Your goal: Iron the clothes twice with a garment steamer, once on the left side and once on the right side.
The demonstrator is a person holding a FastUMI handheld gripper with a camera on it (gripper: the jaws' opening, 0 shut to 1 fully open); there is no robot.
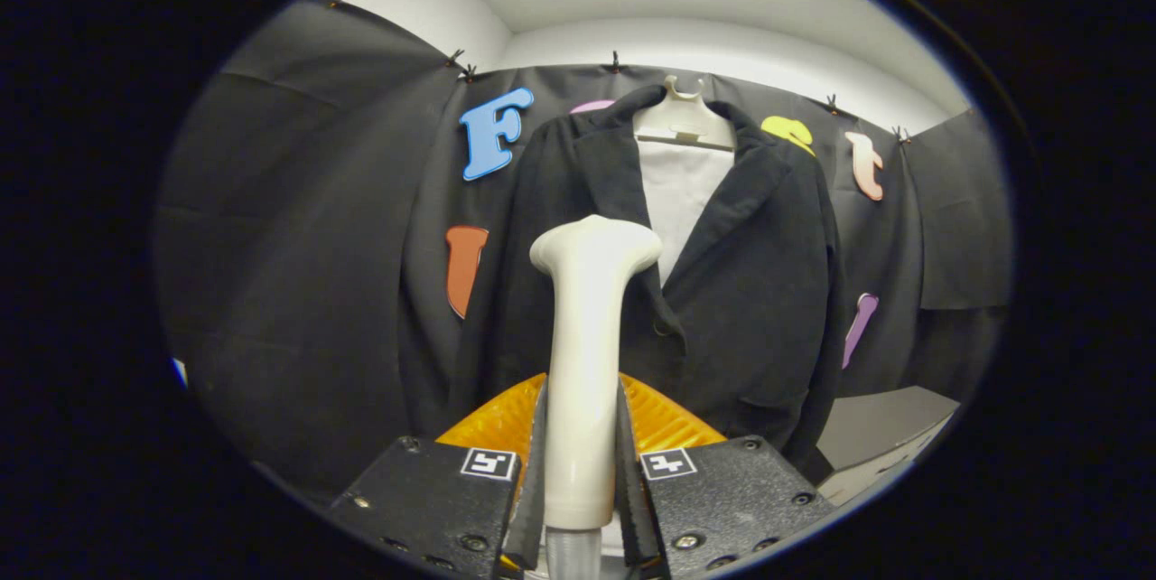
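Gripper view: my claw (pixel 582 481) is clamped on the garment steamer (pixel 587 336), handle upright between both fingers. The black jacket (pixel 750 291) hangs straight ahead on its hanger (pixel 684 117); the steamer head fronts its near-centre lapel.

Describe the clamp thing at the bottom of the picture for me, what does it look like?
The gripper has two chunky black blocks with a rough, grainy surface and small screws at the corners. Each carries a small white square tag printed with a black pattern. The inner faces of its fingers are dark and finely ribbed. Behind them sits a ridged orange part. No cables, hand or sleeve are visible.
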